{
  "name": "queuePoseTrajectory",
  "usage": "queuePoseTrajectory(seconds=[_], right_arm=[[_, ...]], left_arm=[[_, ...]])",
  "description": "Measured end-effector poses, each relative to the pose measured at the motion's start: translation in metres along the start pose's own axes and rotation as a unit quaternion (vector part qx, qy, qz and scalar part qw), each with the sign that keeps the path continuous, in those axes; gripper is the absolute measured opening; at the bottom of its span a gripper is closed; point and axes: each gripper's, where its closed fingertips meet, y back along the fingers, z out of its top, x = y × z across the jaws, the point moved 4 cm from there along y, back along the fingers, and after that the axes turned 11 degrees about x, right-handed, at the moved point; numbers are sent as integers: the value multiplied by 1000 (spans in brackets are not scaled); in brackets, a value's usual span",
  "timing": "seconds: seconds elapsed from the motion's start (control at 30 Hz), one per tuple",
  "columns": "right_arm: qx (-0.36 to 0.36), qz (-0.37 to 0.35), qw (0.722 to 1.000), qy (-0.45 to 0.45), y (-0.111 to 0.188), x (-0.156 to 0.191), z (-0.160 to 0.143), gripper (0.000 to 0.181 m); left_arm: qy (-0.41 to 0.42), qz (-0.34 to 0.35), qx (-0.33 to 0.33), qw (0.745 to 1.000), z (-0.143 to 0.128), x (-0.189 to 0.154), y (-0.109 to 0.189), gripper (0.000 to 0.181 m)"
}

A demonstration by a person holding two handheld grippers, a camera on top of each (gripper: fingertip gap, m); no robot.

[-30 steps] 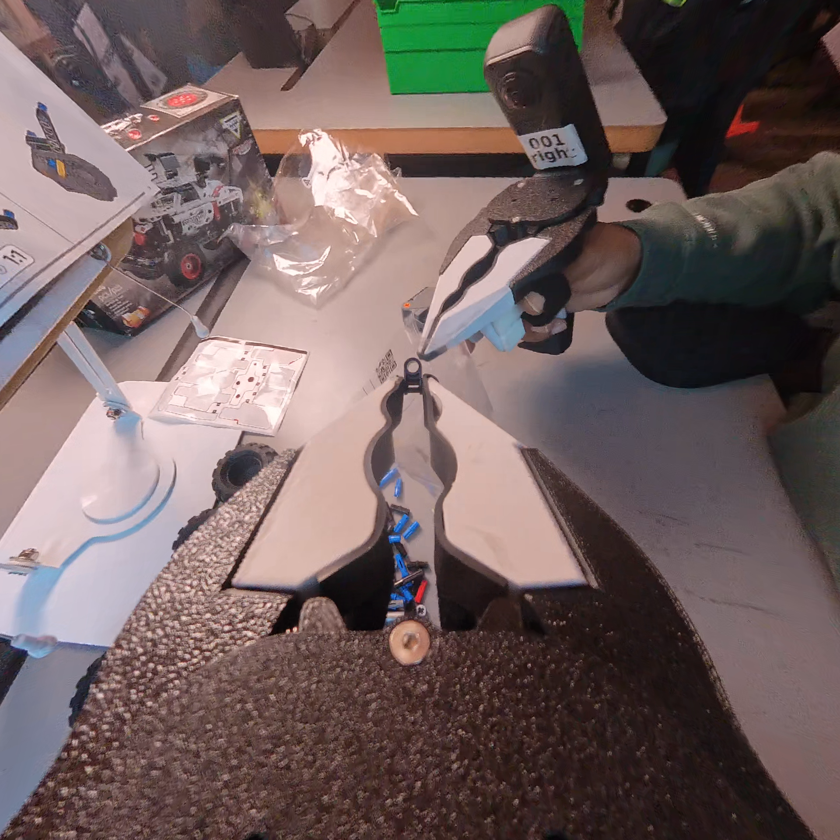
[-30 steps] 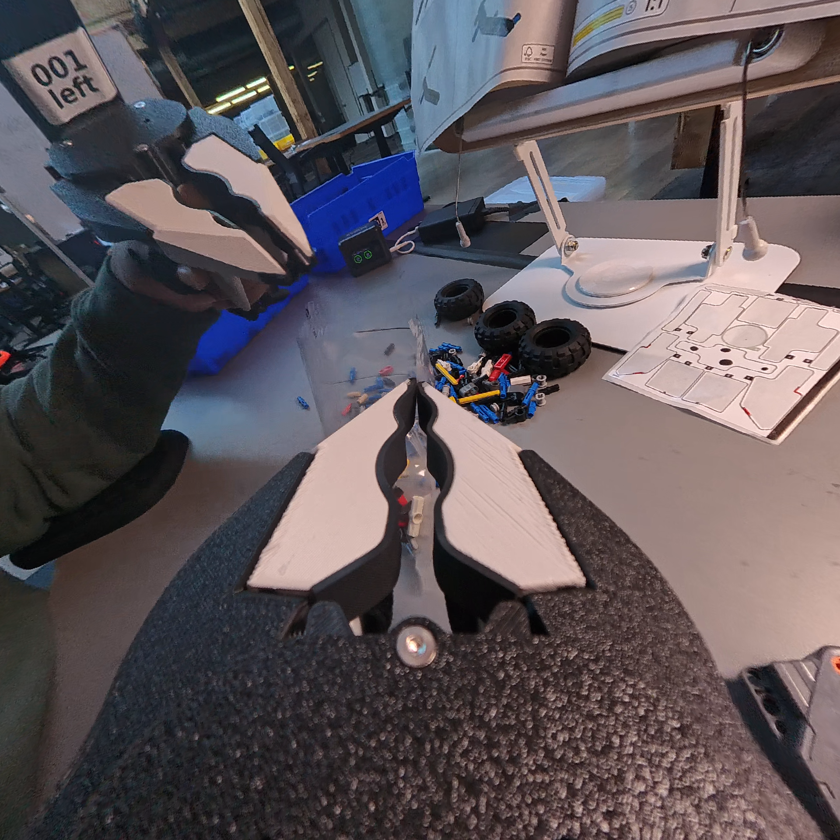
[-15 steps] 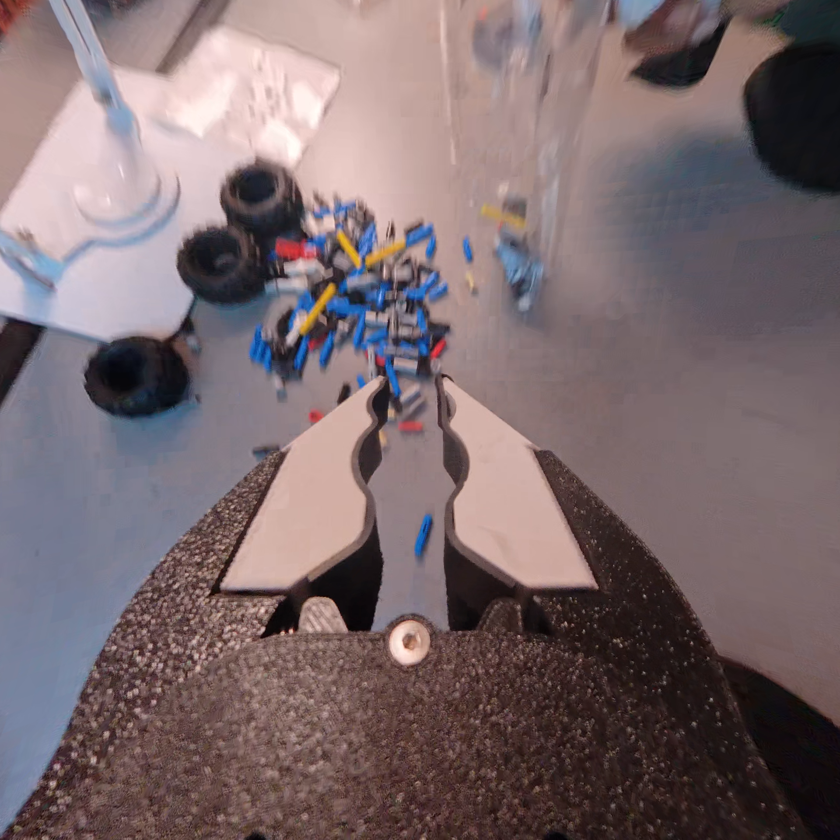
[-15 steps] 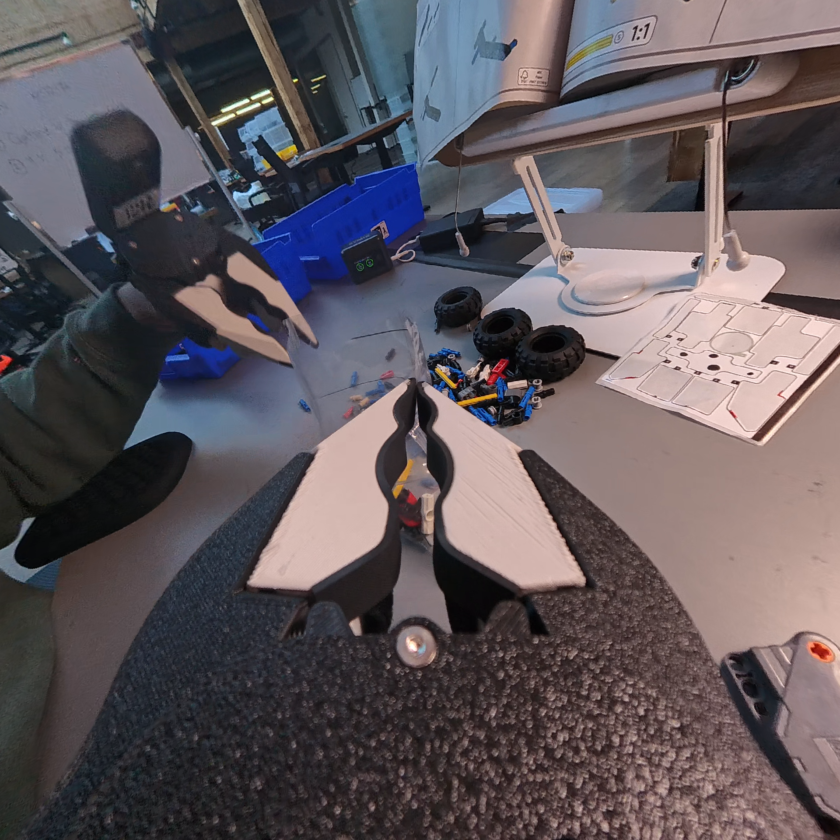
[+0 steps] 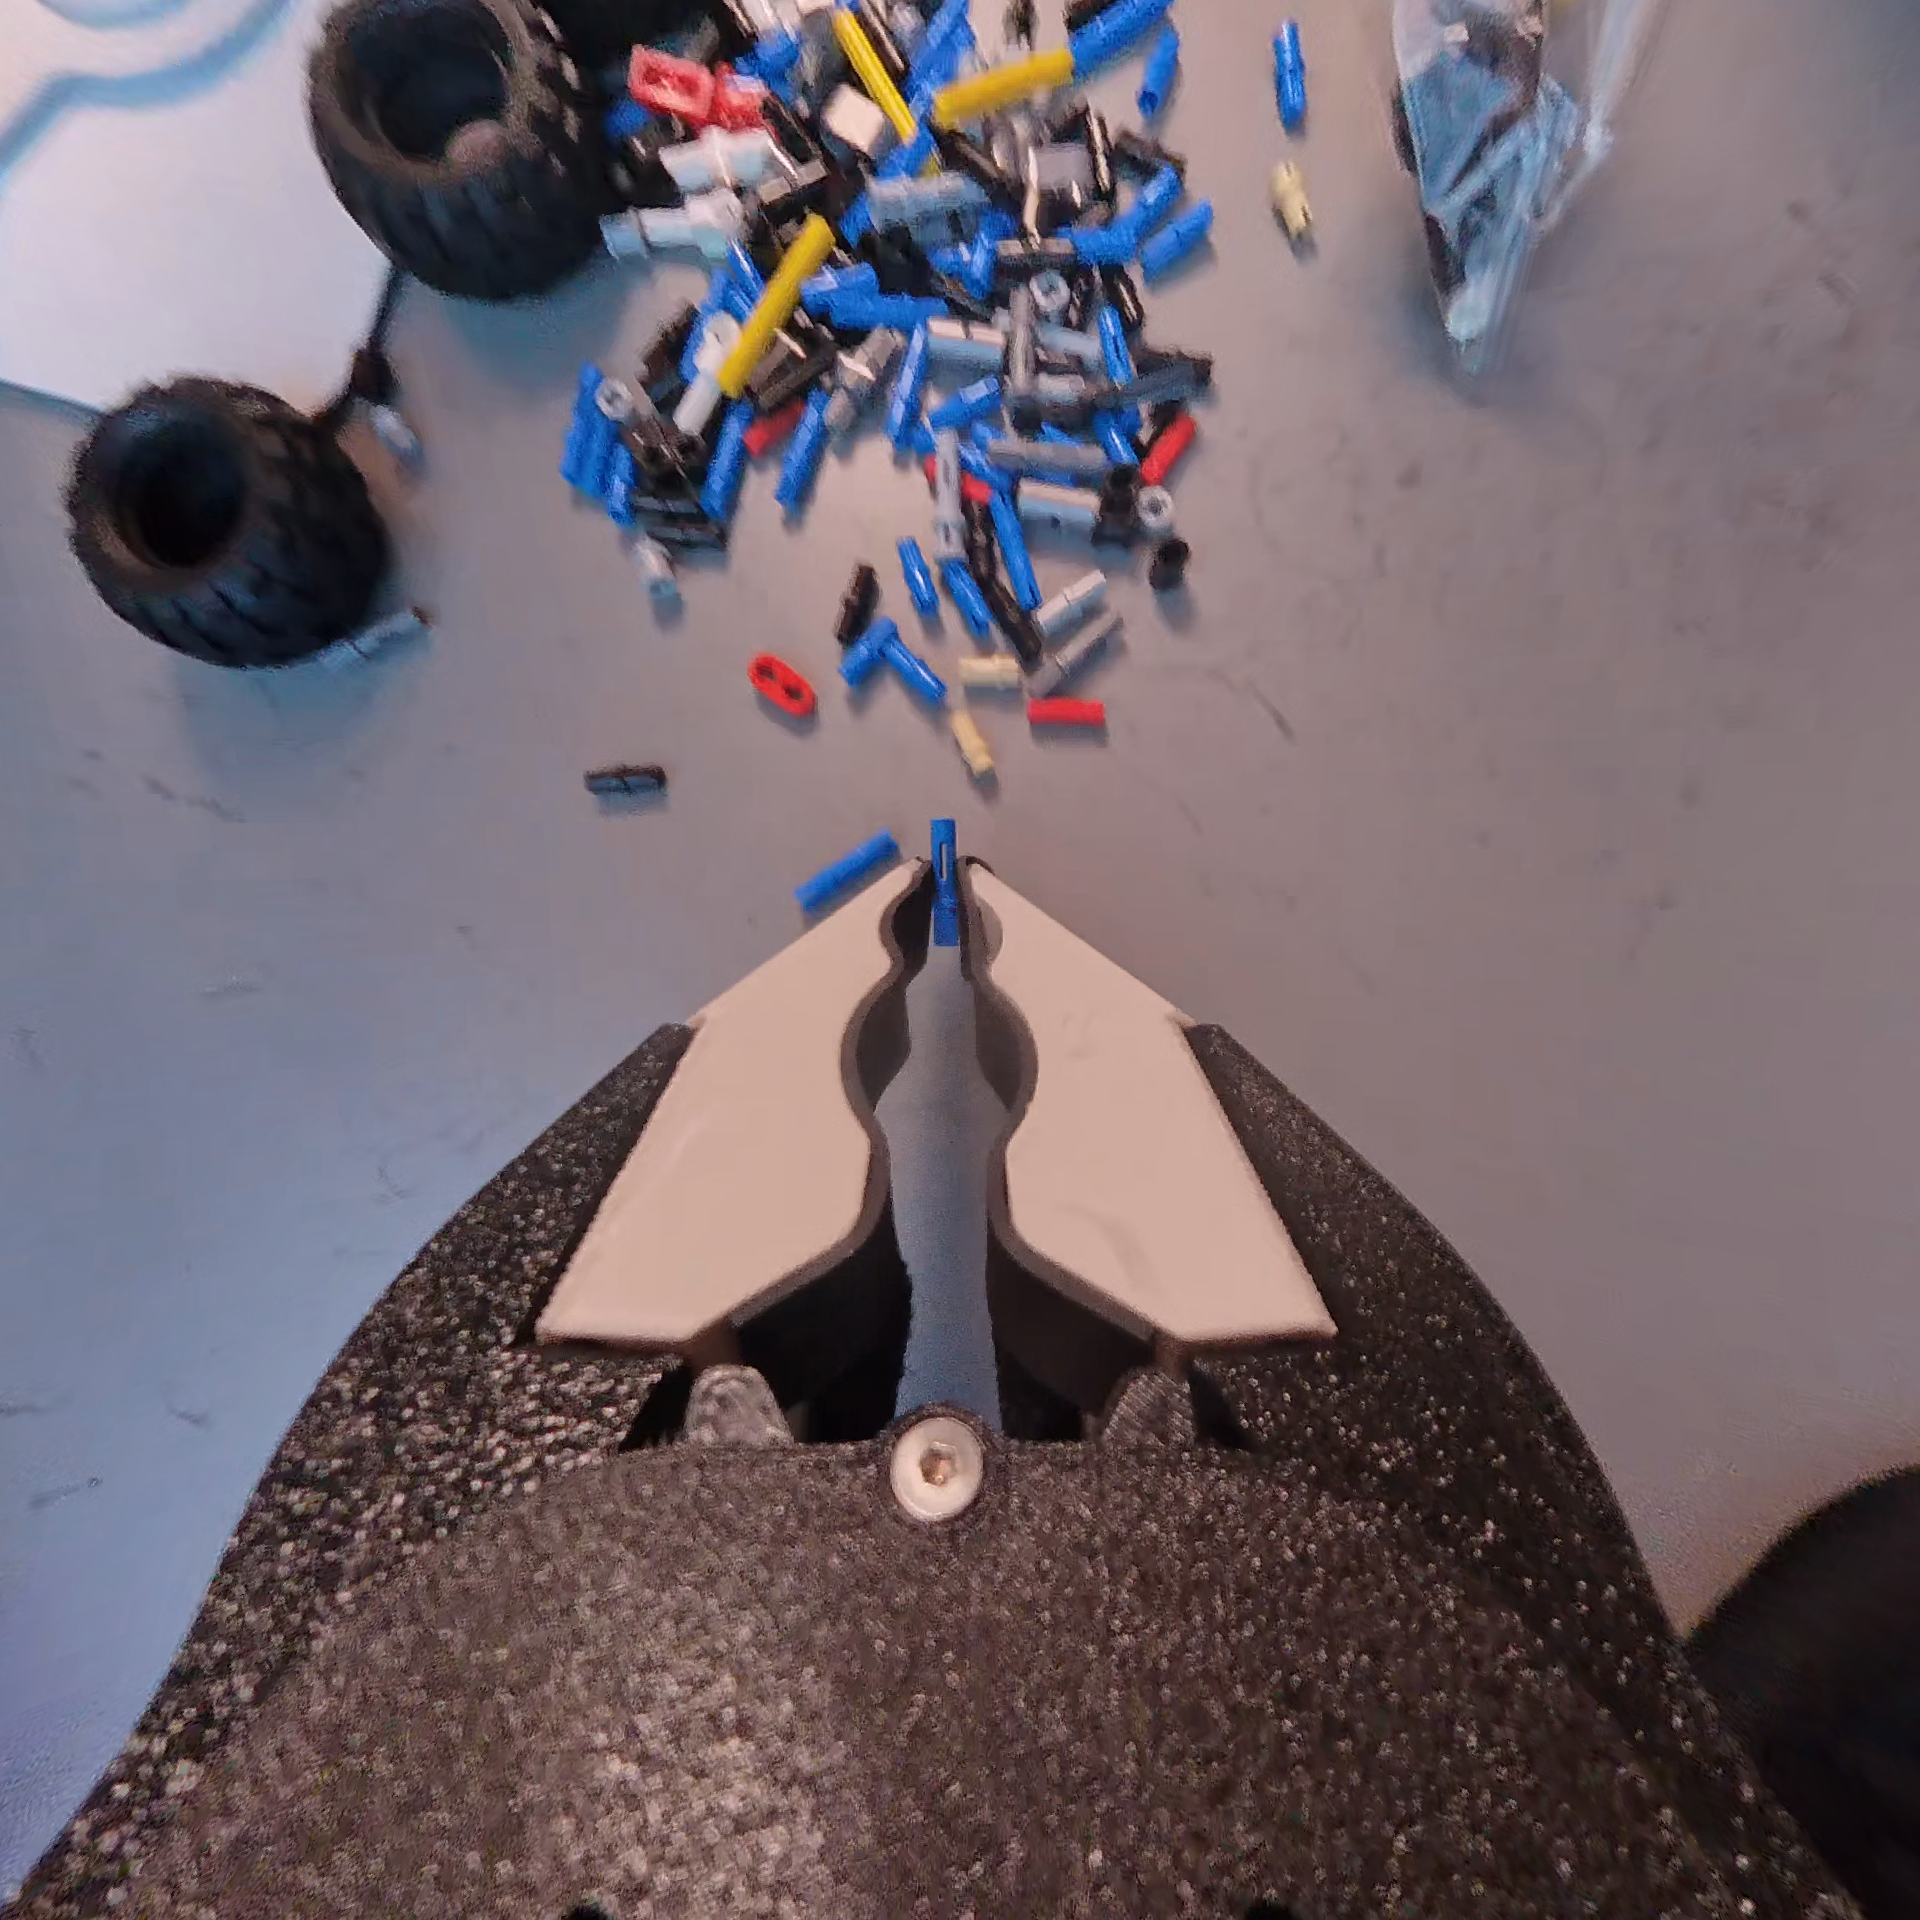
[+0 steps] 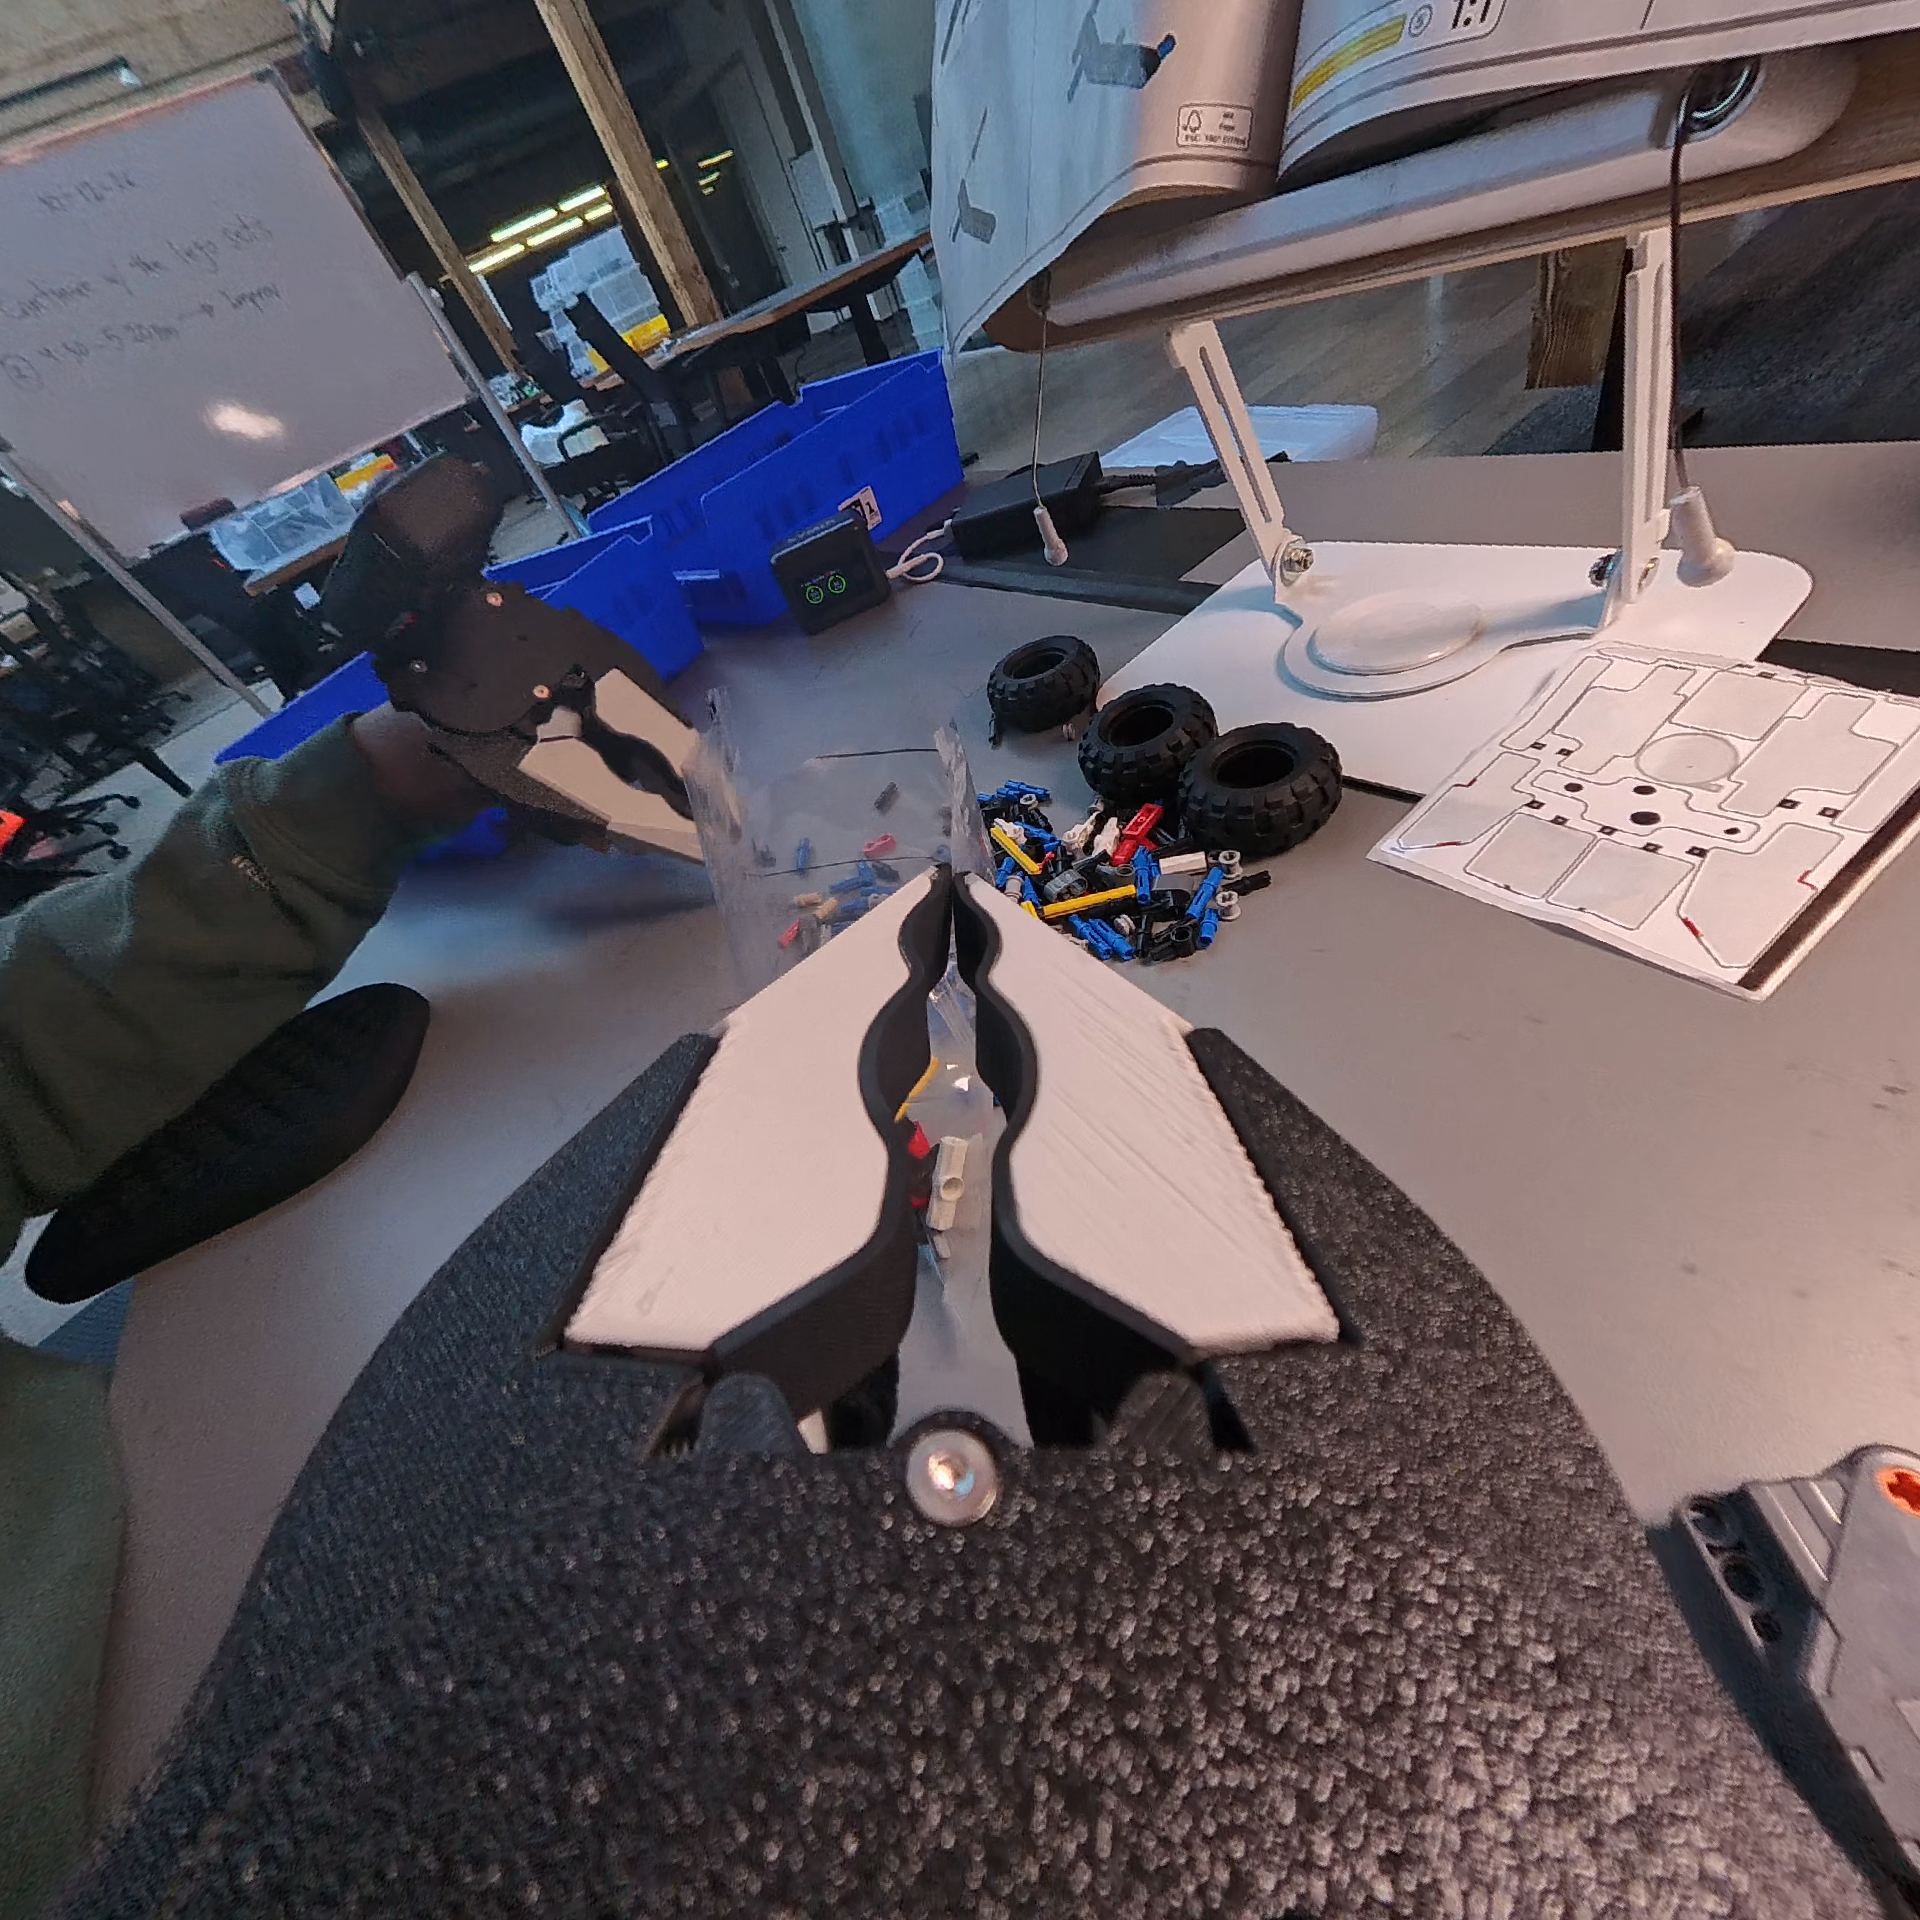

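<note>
The grey worktop (image 6: 1558,1143) spreads out under both tools, and beyond the right tool stands a white book stand (image 6: 1455,623) carrying an open instruction booklet (image 6: 1101,94), with a sticker sheet (image 6: 1683,800) lying just to its near side. Past the tips of the right tool (image 6: 952,883) three black rubber tyres (image 6: 1259,787) sit in a row beside a heap of small building-toy pins and axles (image 6: 1101,883) in blue, yellow, red and black. That right tool has its tips pressed together on a clear plastic bag (image 6: 831,831), which hangs from them with a few loose pieces inside; most of its contents appear to be out on the worktop already, so what remains in it is little.

The left tool (image 5: 943,883) is angled down at the worktop on the near edge of the same heap (image 5: 935,343), two tyres (image 5: 223,520) off to its left. Its tips are pinching a single blue pin (image 5: 943,883), which stands nearly in line with them. A second blue pin (image 5: 847,871) lies flat just left of the tips, apart from them.
</note>
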Motion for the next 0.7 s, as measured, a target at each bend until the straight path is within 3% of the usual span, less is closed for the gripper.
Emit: queuePoseTrajectory(seconds=[0.13, 0.2, 0.3, 0.5, 0.7], right_arm=[[-1, -2, 1000, 2, 1, 0, 0, 0], [-1, -2, 1000, 2, 2, 0, 0, 0], [-1, -3, 1000, 4, 2, 0, 0, 0], [-6, -2, 1000, 2, 6, -6, 2, 0], [-23, -22, 999, -1, 19, -15, 7, 0]], left_arm=[[-7, 49, -20, 999, 32, 20, -9, 4], [16, 77, -22, 997, 38, 33, -14, 19], [32, 76, -75, 994, 50, 33, -10, 24], [4, -6, -129, 992, 80, -4, -13, 18], [-36, -19, -75, 996, 102, -15, -45, 12]])
